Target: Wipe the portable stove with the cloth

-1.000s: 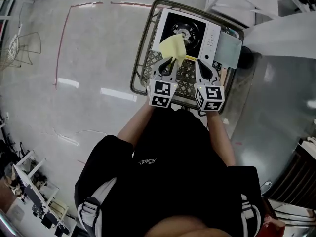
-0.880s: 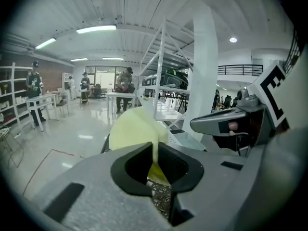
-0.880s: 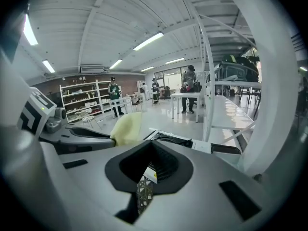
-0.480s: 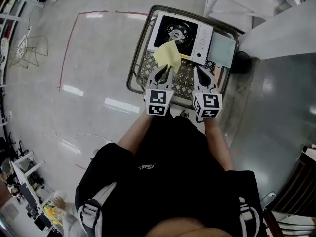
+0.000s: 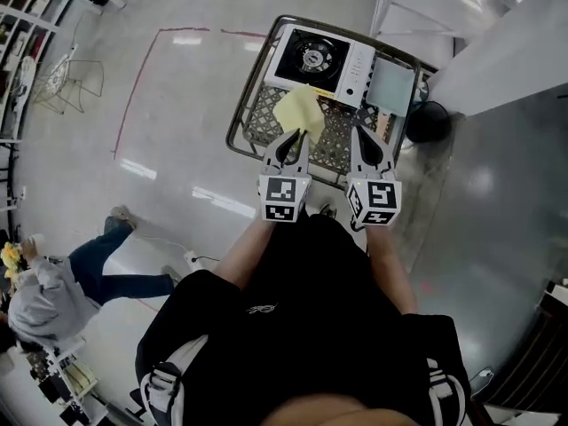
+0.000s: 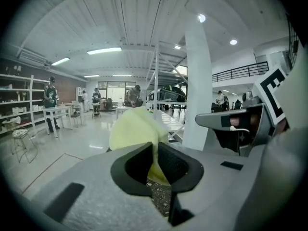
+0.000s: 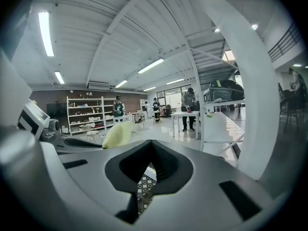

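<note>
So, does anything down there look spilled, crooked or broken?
Nothing stands out. The white portable stove with its black top sits straight in the wire cart, and the yellow cloth is simply pinched in the left gripper.

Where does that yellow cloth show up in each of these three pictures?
Head view: the cloth is at upper centre, held by the left hand-held gripper over the mesh basket.
Left gripper view: the cloth is at centre, pinched between the jaws.
Right gripper view: the cloth is left of centre, low.
Shared landmark: the basket's mesh, which shows below the jaws in the left gripper view and the right gripper view.
</note>
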`<state>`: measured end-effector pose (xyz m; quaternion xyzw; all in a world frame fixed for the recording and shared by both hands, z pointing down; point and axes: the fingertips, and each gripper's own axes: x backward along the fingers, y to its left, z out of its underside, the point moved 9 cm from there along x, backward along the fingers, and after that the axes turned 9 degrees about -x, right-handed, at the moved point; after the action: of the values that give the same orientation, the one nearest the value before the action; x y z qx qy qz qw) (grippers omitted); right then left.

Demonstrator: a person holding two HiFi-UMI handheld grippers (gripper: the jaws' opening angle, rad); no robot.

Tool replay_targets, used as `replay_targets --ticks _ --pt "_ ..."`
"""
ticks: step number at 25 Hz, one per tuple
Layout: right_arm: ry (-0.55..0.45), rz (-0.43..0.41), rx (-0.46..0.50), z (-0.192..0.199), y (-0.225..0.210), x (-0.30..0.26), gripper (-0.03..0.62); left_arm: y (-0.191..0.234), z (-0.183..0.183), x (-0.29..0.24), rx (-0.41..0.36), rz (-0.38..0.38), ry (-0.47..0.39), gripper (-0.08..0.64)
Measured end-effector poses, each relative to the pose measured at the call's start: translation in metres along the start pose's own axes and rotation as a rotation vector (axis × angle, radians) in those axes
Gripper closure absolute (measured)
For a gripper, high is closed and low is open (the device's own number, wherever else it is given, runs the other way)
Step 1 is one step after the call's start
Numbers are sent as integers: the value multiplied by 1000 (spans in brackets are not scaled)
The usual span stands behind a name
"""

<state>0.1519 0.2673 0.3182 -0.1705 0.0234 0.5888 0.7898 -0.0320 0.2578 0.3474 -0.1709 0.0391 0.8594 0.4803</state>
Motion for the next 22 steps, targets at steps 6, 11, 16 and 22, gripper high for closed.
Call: replay_targets --ticks 6,11,16,22 --pt "-47 -24 16 -8 12 35 588 -17 -11 38 -24 -36 -42 511" --pt "-66 -12 15 -10 19 51 588 -17 -22 56 -34 -50 -77 511" --pt "-87 23 35 -19 26 57 588 -13 -27 61 -41 -31 -101 511" --pt "-99 28 53 -30 45 49 588 9 -34 65 -54 -20 -129 511"
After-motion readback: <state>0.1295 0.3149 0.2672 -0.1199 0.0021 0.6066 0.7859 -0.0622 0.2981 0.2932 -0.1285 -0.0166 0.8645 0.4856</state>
